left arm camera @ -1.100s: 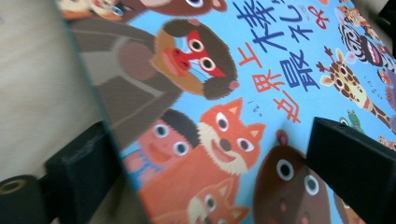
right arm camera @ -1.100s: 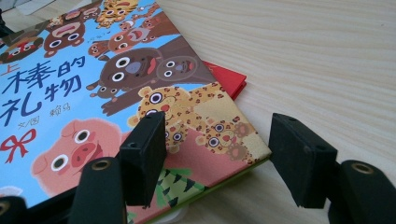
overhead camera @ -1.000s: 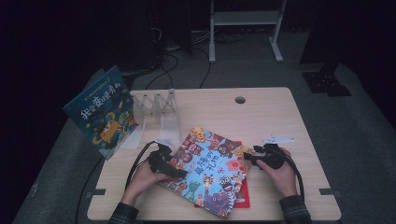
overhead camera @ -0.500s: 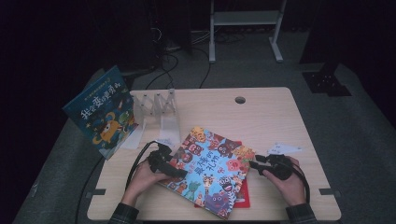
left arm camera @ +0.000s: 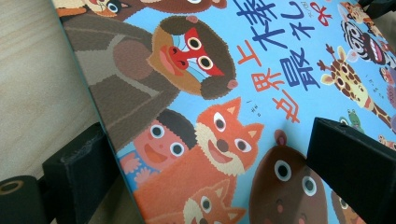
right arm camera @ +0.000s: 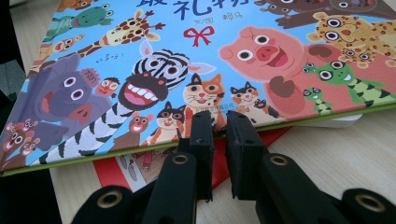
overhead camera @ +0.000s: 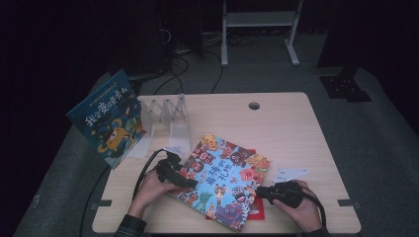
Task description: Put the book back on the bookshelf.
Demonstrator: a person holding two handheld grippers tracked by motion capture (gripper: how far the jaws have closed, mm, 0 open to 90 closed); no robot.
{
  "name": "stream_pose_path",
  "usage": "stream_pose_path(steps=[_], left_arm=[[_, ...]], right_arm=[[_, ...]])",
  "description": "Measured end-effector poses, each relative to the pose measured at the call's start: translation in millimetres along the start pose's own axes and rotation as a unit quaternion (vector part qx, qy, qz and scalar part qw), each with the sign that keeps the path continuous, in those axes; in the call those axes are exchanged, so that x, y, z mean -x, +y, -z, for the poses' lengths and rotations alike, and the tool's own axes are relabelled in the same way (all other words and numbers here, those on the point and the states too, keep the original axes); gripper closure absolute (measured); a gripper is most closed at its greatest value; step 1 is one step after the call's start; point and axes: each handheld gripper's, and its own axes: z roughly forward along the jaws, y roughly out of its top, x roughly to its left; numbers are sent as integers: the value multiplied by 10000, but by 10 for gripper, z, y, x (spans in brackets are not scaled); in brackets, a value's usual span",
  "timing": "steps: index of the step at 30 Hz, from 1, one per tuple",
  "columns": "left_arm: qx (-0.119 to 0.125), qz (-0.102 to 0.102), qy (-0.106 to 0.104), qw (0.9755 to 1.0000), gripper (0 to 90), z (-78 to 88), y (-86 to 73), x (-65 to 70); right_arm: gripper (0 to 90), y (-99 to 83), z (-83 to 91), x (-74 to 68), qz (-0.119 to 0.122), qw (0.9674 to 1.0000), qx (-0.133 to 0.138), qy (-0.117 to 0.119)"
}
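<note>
The wooden table (overhead camera: 296,128) is occupied at lower centre by the animal picture book (overhead camera: 225,180), lying atop a red book (overhead camera: 258,210). The book's left edge is straddled by the left gripper (overhead camera: 190,182), its jaws apart around the cover. The right gripper (overhead camera: 262,190), previously at the book's right edge, is now found lower; its jaws have just been closing and stand nearly together on nothing, suggesting an edge lift is being prepared.

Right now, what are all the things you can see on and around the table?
Animal book: one, blue with cartoon animals, flat at the table's front middle.
Red book: one, under the animal book.
Standing book: one, dark blue, propped at the table's left edge.
Book rack: one, clear, beside the standing book.
Table: one, light wood.
Left gripper: black, jaws apart on either side of the animal book's left edge.
Right gripper: black, jaws nearly closed, at the book's right edge.
</note>
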Motion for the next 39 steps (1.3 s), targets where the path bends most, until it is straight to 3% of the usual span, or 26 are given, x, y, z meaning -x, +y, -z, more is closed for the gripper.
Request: stream_pose_path(steps=[4,13,17,19,26,39], left_arm=[[7,-9,-43,10000,44,-1,1,-16],[150,144,5,9998,56,63,-14,-134],[248,272,-116,9993,77,105,-17,-187],[202,289,-53,9994,98,120,1,-197],[131,224,91,9996,99,163,73,-176],[515,20,79,9986,118,383,205,-37]], right_arm=[[807,-3,-2,-2,4,10000,19,1],[804,58,-92,-71,31,10000,18,66],[804,90,-118,-87,45,10000,-19,56],[804,99,-132,-87,33,10000,-12,62],[809,119,-155,-87,13,10000,-25,79],[817,123,-155,-87,-14,10000,-61,63]])
